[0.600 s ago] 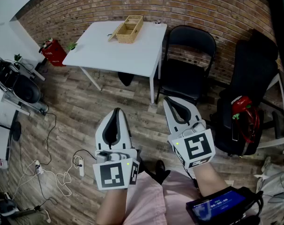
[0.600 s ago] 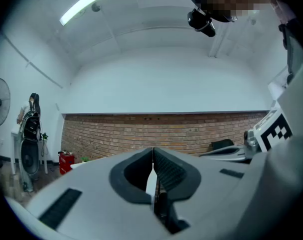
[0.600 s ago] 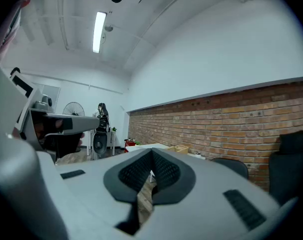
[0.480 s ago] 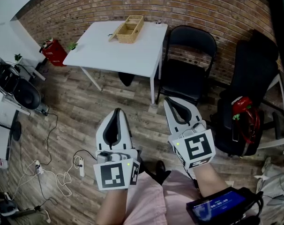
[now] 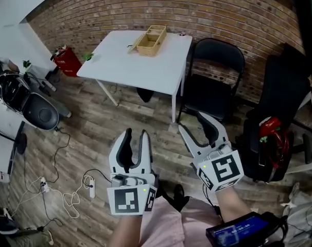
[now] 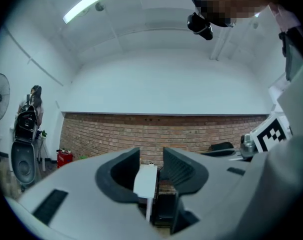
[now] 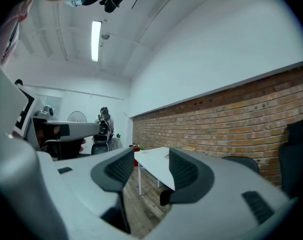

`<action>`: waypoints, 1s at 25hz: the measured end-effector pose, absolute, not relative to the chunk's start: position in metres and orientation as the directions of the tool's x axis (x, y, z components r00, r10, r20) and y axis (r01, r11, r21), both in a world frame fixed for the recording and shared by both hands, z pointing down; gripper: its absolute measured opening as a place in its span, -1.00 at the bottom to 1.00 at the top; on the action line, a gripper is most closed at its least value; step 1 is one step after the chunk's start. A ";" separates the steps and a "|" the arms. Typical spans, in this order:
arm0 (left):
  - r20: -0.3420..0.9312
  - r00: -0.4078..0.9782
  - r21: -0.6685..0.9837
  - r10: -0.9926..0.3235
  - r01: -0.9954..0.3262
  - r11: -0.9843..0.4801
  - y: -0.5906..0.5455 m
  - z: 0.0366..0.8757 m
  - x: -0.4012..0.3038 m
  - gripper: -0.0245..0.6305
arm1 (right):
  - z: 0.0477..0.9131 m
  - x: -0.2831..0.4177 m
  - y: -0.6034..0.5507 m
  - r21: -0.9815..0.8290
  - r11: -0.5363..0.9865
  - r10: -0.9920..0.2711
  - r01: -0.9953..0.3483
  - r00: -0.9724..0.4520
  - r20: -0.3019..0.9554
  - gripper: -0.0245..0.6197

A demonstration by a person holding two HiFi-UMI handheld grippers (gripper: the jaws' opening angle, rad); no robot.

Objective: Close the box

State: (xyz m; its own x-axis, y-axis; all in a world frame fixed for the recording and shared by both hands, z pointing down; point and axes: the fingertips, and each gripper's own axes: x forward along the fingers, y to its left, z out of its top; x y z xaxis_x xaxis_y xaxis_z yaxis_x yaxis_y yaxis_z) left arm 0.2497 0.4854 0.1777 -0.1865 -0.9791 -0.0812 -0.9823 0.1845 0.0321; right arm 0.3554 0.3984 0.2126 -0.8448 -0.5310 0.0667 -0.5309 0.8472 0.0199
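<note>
The wooden box (image 5: 151,39) stands with its lid open at the far edge of the white table (image 5: 125,66), close to the brick wall. Both grippers hover over the wooden floor, well short of the table. My left gripper (image 5: 135,138) is open with nothing between its jaws. My right gripper (image 5: 196,125) is open wider and is also empty. In the left gripper view the table (image 6: 145,179) shows through the gap of the left gripper (image 6: 151,156). The right gripper view shows the right gripper (image 7: 151,164) with the table (image 7: 159,166) and the box (image 7: 187,148) far ahead.
A black folding chair (image 5: 218,71) stands right of the table. Further right is a black office chair with a red item (image 5: 272,130). A red object (image 5: 67,60) sits by the wall. An exercise machine (image 5: 27,102) and floor cables (image 5: 89,184) lie at left.
Both grippers' jaws, nearly together before, now stand apart, the right wider. The head view has shifted, so the table and box sit a little further right.
</note>
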 end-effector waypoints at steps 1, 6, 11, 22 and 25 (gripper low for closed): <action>-0.083 -0.186 0.034 -0.979 -0.982 0.184 0.484 0.178 0.247 -0.46 | 0.212 0.353 0.395 0.025 0.846 -0.533 -0.533 -0.843 0.066 -0.23; -0.071 -0.207 0.047 -0.976 -0.978 0.204 0.469 0.189 0.214 -0.46 | 0.218 0.335 0.370 0.049 0.827 -0.563 -0.561 -0.823 0.083 -0.26; -0.043 -0.195 0.058 -0.980 -0.980 0.193 0.438 0.207 0.166 -0.46 | 0.238 0.294 0.336 0.038 0.810 -0.585 -0.585 -0.801 0.126 -0.28; -0.058 -0.132 0.061 -0.990 -0.990 0.128 0.344 0.196 0.029 -0.46 | 0.223 0.157 0.250 0.059 0.775 -0.631 -0.629 -0.768 0.109 -0.37; -0.079 -0.106 0.062 -0.991 -0.993 0.101 0.322 0.185 0.006 -0.46 | 0.206 0.138 0.232 0.072 0.756 -0.655 -0.651 -0.752 0.080 -0.38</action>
